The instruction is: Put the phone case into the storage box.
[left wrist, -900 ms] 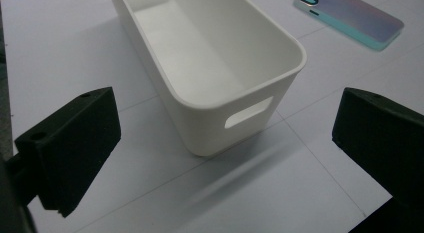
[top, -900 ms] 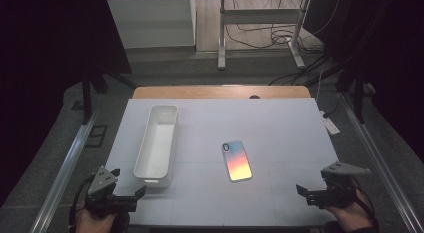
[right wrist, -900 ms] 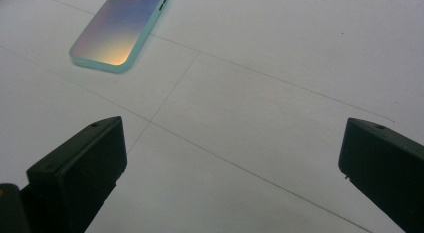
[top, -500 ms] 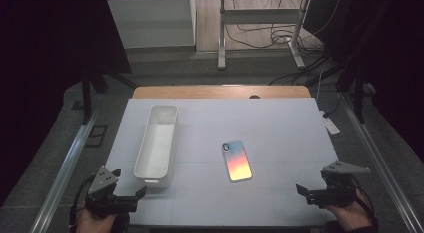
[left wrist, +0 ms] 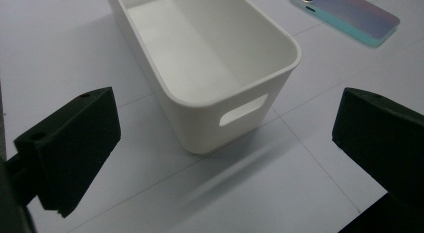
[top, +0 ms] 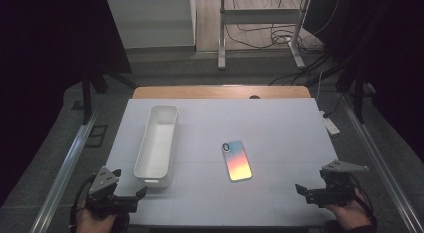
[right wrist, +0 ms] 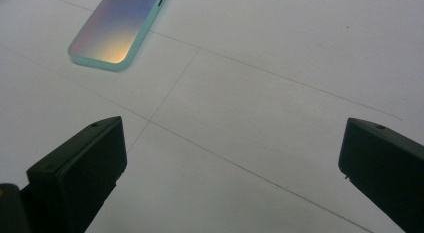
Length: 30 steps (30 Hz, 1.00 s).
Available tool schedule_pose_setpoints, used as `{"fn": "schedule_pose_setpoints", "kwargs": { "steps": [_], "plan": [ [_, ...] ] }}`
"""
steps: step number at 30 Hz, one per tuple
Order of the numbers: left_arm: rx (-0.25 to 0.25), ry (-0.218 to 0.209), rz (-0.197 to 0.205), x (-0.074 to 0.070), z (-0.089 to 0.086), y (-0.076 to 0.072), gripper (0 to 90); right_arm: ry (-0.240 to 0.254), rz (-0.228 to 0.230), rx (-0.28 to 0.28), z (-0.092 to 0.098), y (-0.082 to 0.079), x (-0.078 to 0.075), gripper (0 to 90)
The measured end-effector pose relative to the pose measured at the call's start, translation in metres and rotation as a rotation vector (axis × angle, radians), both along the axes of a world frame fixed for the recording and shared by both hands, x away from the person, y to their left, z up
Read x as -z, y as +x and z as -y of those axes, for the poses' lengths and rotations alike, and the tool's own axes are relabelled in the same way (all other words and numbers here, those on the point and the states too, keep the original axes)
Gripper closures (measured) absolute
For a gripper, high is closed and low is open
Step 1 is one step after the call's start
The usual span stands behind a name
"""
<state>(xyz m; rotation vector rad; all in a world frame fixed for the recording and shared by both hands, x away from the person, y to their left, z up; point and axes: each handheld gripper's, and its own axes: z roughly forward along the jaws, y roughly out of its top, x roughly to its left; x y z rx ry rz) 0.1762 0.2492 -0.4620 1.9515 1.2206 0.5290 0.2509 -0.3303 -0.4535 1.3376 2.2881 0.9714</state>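
We hold our left hand-held gripper (top: 131, 195) low over the white surface (top: 280, 128), jaws spread wide with nothing between them. Just ahead of it sits the empty white bin (left wrist: 200, 58), its handle cut-out facing the jaws. Our right hand-held gripper (top: 305, 192) is likewise wide open and empty. The phone (right wrist: 117, 25) lies flat ahead of it and to its left, well apart from the jaws.

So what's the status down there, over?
Left gripper open, empty, near the bin. Right gripper open, empty. Phone flat on the table, untouched. Nothing in the way.
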Motion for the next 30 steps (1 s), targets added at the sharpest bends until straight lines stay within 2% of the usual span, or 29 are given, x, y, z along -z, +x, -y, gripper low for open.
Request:
{"fn": "schedule_pose_setpoints", "kwargs": {
  "steps": [9,21,30],
  "plan": [
    [0.012,0.021,0.000,0.000,0.002,-0.001,0.0,-0.005,-0.036,-0.016,-0.002,0.004,0.001,0.0],
    [0.011,0.025,-0.001,0.000,0.002,-0.001,0.0,0.001,-0.001,-0.059,-0.009,0.012,-0.002,0.0],
    [0.008,0.023,-0.004,0.001,0.002,-0.001,0.0,-0.002,-0.011,-0.112,-0.018,0.019,-0.003,0.0]
  ]
}}
